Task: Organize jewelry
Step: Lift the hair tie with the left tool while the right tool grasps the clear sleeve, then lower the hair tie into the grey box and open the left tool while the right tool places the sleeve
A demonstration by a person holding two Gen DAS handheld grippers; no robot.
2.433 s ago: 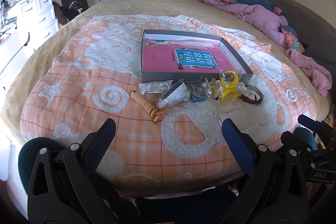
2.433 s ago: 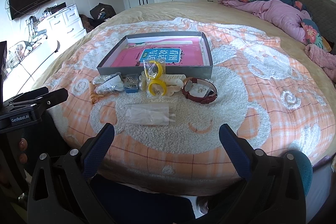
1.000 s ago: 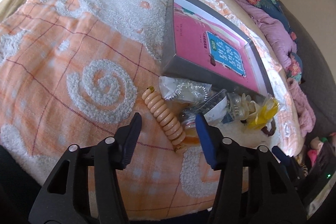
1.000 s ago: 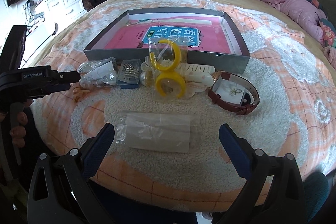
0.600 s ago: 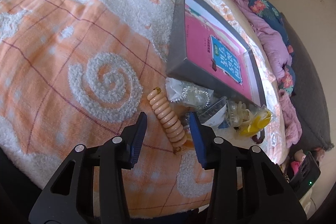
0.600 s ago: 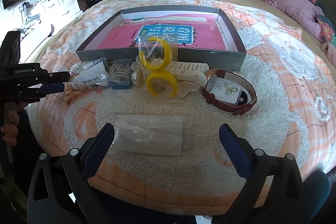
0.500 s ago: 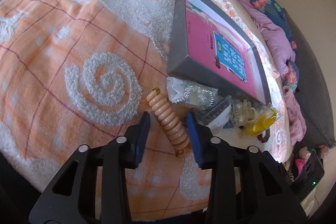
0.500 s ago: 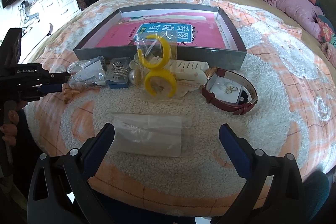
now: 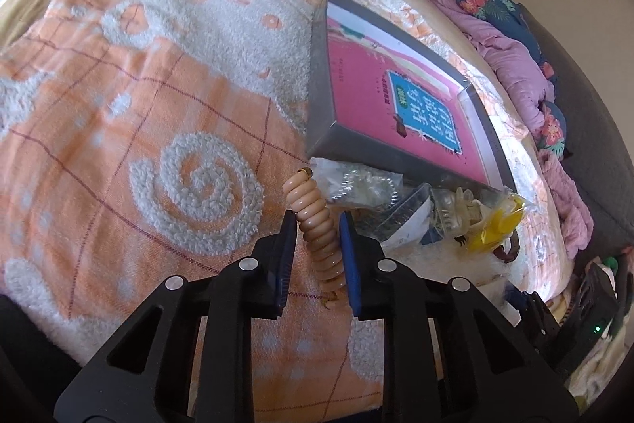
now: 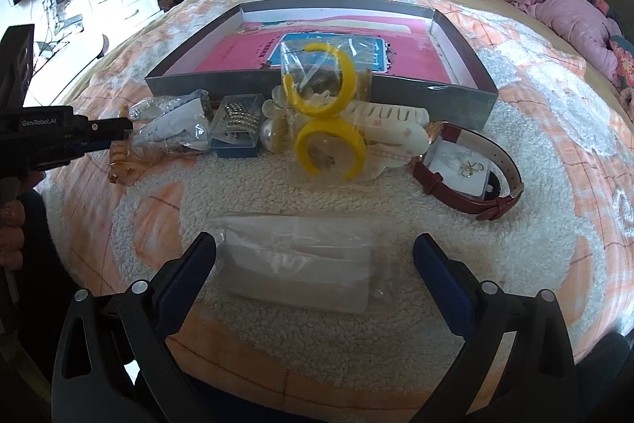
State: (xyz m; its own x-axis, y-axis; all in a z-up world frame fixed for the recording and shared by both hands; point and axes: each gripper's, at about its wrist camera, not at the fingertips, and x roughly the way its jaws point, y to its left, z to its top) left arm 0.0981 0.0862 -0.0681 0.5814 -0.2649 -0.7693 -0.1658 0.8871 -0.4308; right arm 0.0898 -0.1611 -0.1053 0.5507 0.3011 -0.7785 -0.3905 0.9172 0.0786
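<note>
A: Where is the coiled peach bracelet (image 9: 317, 224)?

B: On the bed, at the grey box's (image 9: 356, 149) seven o'clock, straddled by nearly closed left tongs (image 9: 316, 221). Right tongs (image 10: 315, 244) gape. Mid-coil should be clamped.

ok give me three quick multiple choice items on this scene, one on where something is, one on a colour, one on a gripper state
1. Where does the watch lie?
A. inside the box
B. on the blanket, outside the box
C. on the drawers

2. What colour are the two C-shaped rings in the clear bag?
A. yellow
B. green
C. black

3. How is the right gripper?
A. shut on the watch
B. shut on the rings
C. open, holding nothing

Key: 1 B, it sits on the blanket by the near right corner of the box; 2 A, both rings are bright yellow; 3 C, its fingers stand wide apart either side of a clear bag.
</note>
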